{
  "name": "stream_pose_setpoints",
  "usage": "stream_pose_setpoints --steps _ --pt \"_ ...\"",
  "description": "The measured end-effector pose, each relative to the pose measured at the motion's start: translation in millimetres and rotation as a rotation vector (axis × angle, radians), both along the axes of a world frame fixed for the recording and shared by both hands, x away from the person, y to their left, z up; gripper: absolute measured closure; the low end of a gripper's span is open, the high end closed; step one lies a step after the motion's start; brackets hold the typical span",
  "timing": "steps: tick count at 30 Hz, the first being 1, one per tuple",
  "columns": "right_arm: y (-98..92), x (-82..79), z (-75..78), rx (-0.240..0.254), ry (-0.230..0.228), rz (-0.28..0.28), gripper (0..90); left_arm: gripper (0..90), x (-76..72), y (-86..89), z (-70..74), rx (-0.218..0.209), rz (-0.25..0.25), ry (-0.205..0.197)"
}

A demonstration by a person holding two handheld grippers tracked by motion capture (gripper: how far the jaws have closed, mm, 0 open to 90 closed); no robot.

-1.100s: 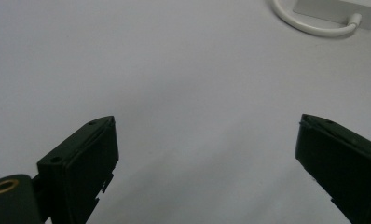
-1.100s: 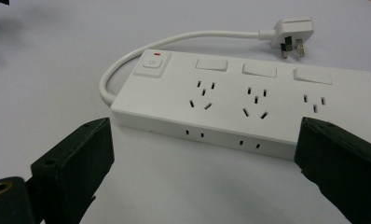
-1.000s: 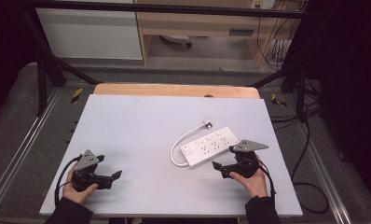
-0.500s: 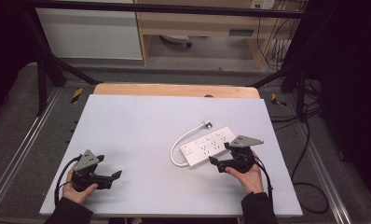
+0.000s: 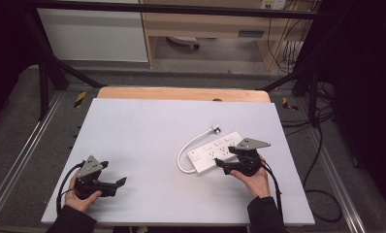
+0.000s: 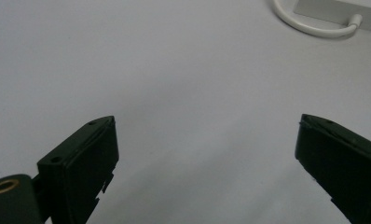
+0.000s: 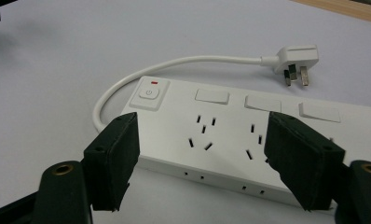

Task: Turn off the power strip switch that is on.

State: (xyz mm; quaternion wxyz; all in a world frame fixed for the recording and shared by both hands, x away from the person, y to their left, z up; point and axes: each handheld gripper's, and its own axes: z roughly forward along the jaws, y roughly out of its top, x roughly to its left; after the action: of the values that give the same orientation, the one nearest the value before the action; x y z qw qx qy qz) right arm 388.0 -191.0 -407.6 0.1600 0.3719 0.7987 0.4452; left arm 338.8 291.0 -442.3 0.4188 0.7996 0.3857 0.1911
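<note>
A white bench point(image 5: 147, 141) is standing in a dark room before a wooden desk point(image 5: 210, 24). The strip point(image 5: 215, 153) is lying at four o'clock, its plug point(image 7: 298, 58) showing pins in the right gripper view. The right gripper point(image 5: 225, 168) is closing, released, over the strip. The left gripper point(image 5: 122, 182) is hanging released at seven o'clock.
</note>
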Motion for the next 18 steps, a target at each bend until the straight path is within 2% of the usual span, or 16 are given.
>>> stream_pose_setpoints --steps 18 --pt "5.7 11.6 0.9 0.008 0.007 -0.025 44.2 5.9 0.2 0.5 -0.1 -0.002 0.002 0.000"
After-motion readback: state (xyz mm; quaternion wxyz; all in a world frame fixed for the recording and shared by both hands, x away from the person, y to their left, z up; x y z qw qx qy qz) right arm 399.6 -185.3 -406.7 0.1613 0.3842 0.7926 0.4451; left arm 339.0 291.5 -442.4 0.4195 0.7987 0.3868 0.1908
